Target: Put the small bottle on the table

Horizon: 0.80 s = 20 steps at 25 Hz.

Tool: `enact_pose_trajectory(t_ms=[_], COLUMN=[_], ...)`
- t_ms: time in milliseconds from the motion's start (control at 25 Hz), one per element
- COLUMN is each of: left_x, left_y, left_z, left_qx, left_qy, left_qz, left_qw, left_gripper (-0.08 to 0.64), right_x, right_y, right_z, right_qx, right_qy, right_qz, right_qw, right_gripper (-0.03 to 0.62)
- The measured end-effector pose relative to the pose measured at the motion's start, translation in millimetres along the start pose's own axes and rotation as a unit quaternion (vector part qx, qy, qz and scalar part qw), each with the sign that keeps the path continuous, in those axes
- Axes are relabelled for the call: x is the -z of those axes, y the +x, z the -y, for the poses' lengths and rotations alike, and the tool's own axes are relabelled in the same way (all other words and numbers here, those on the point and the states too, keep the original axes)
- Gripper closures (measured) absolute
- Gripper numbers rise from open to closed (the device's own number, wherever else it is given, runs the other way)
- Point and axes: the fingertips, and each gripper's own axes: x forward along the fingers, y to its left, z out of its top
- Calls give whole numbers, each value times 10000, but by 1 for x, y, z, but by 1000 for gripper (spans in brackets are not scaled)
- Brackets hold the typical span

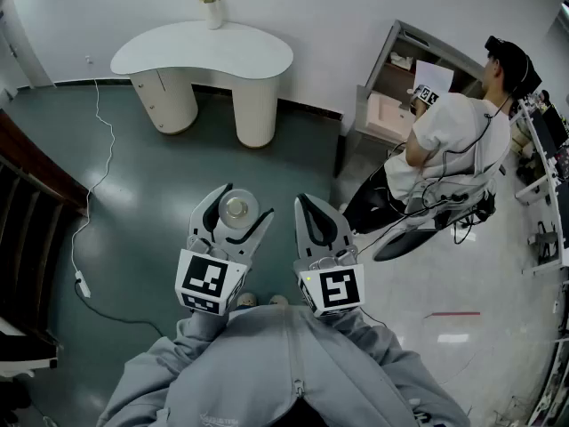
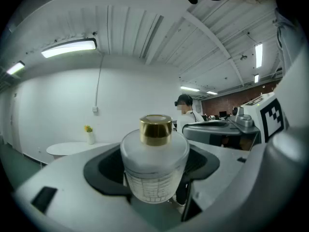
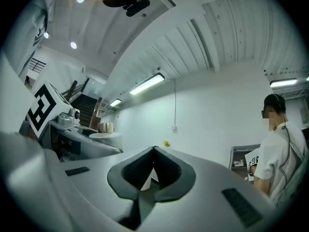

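Frosted-glass small bottle (image 2: 154, 166), gold cap up, sits clamped between the wide-set jaws of the left claw (image 1: 238, 205); right claw (image 3: 153, 152), beside it, is closed and empty.

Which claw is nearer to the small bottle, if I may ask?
Left. The left claw grips the small bottle between its jaws; the right claw is shut and empty beside it.

The L gripper (image 2: 153, 178) gripped a small frosted-glass bottle (image 2: 154, 161) w/ a gold cap (image 2: 155, 129), upright betw. its dark pads. Far behind, at left, stood a white curved table (image 2: 72, 149) w/ a white vase of yellow flowers (image 2: 90, 136). A person in a white tee (image 2: 189, 115) was further right.
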Motion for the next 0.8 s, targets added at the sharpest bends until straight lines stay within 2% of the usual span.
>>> enact_pose_trajectory(t_ms=[520, 800], left_x=[-6, -7], left_y=[24, 37], left_z=[21, 9], left_qx=[-117, -108], left_qy=[-61, -33], left_qz=[14, 32], left_qw=[9999, 9999], left_gripper=[222, 222], right_x=[5, 7], right_y=[-7, 6], right_z=[33, 38], right_qx=[-137, -145], right_qy=[116, 202], right_qz=[54, 144], right_qw=[9998, 9996], right_gripper=[566, 566])
